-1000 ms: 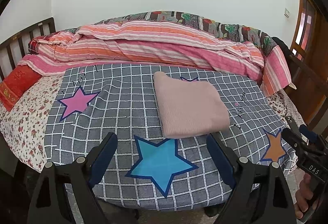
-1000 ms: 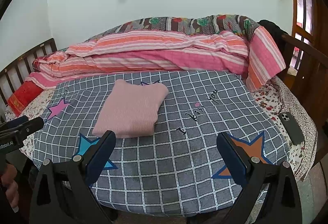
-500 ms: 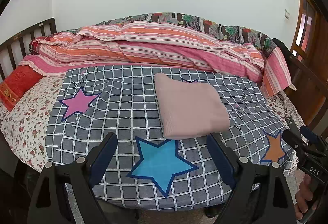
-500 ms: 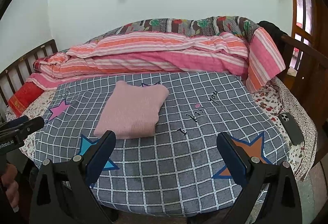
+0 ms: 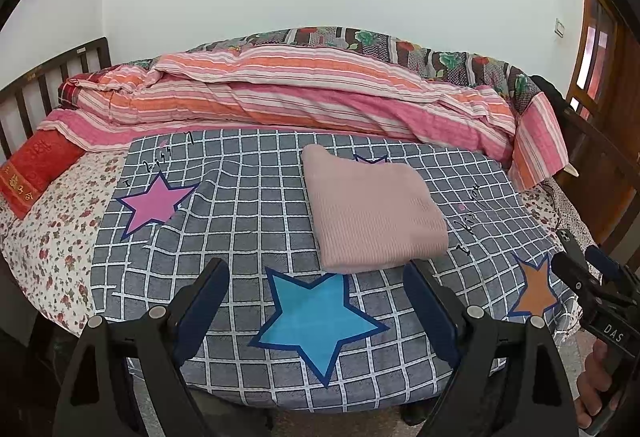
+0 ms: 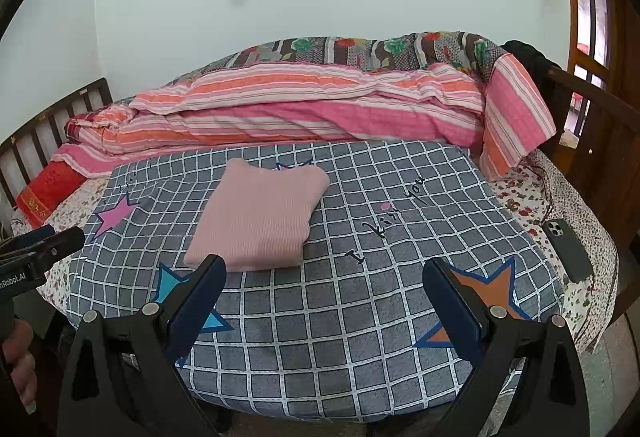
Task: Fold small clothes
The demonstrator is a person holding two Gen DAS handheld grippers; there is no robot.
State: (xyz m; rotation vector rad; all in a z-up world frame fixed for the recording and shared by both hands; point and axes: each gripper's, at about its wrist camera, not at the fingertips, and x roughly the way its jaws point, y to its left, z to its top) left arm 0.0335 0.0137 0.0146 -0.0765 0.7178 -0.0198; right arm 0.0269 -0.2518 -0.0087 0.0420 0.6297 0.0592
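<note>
Both my left gripper (image 5: 316,281) and right gripper (image 6: 324,281) are hanging spread and empty, risking snagging the folded pink sweater (image 5: 372,213) ahead and undoing it.

Pink ribbed garment (image 5: 374,215), folded into a neat rectangle, flat on checked blanket (image 5: 248,205)

Left wrist: bed's foot, angled down, facing twelve o'clock | right wrist: alongside at three o'clock | shared: checked blanket (image 5: 248,205) (image 6: 360,301)

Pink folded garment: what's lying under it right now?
The pink folded garment rests on the grey checked blanket. A purple star's points peek out at its far edge; the star's body is covered.
</note>
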